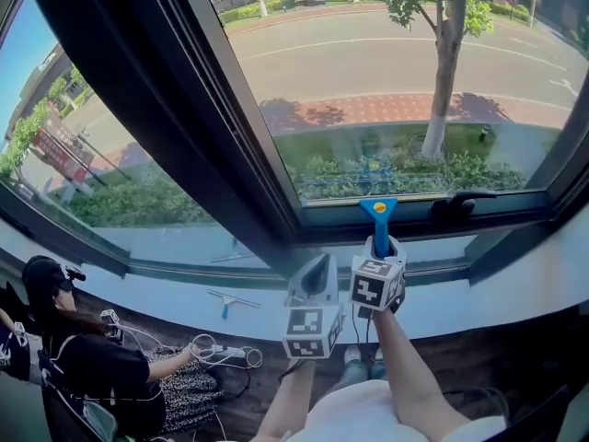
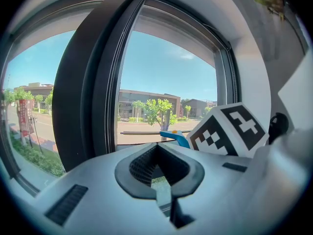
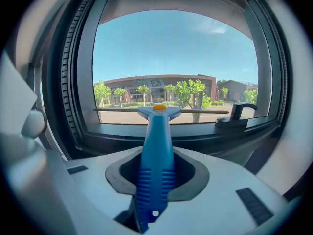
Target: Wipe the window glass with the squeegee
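The right gripper [image 3: 156, 177] is clamped on the ribbed grip of the blue plastic squeegee [image 3: 156, 131]. The handle points straight away along the jaws, likely so that pressure goes squarely into the blade. Its thin crossbar lies level and appears to meet the window glass [image 3: 171, 53] low on the right pane, just above the dark bottom frame and left of the black window latch [image 3: 237, 116]. The left gripper [image 2: 159, 173] sits just left of it, jaws drawn together on nothing, seemingly held clear of the stroke. Farther left on the white sill [image 1: 515, 293] lies a second small squeegee [image 1: 230, 299] — a spare, I judge.
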The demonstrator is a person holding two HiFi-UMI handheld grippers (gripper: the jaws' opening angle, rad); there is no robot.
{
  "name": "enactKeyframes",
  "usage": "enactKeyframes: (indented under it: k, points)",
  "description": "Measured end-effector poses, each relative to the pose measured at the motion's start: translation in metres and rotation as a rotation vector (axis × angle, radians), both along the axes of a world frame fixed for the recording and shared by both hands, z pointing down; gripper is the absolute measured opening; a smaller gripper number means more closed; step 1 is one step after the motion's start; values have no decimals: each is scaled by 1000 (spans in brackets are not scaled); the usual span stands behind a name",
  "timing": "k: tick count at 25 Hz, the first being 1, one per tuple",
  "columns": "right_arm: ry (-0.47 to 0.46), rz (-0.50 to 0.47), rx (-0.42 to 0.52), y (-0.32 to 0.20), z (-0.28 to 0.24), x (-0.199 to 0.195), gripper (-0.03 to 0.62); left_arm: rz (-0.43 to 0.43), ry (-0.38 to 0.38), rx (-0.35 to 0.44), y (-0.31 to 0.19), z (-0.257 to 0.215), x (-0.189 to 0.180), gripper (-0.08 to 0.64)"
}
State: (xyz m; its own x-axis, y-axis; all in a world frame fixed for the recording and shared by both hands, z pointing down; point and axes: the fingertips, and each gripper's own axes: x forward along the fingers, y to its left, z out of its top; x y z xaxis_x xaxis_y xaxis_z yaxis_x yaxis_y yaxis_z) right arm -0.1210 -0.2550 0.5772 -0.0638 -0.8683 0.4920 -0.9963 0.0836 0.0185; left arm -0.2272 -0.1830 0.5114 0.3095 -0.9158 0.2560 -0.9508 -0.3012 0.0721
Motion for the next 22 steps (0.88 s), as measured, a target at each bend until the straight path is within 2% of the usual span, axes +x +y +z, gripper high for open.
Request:
enactKeyframes:
  k: [6, 12, 16, 22]
  points:
    - [21, 2, -40, 3, 15, 1, 111, -7, 4, -4, 0, 2, -3, -5]
    - [37, 2, 1, 4, 4, 1, 110, -6, 9, 8, -2, -1, -4, -6]
    - [81, 0, 107, 5, -37, 1, 110, 0, 25, 65, -7, -24, -9, -5]
    - [109, 50, 352, 3, -129, 25, 110, 4, 44, 162, -19, -63, -5, -6]
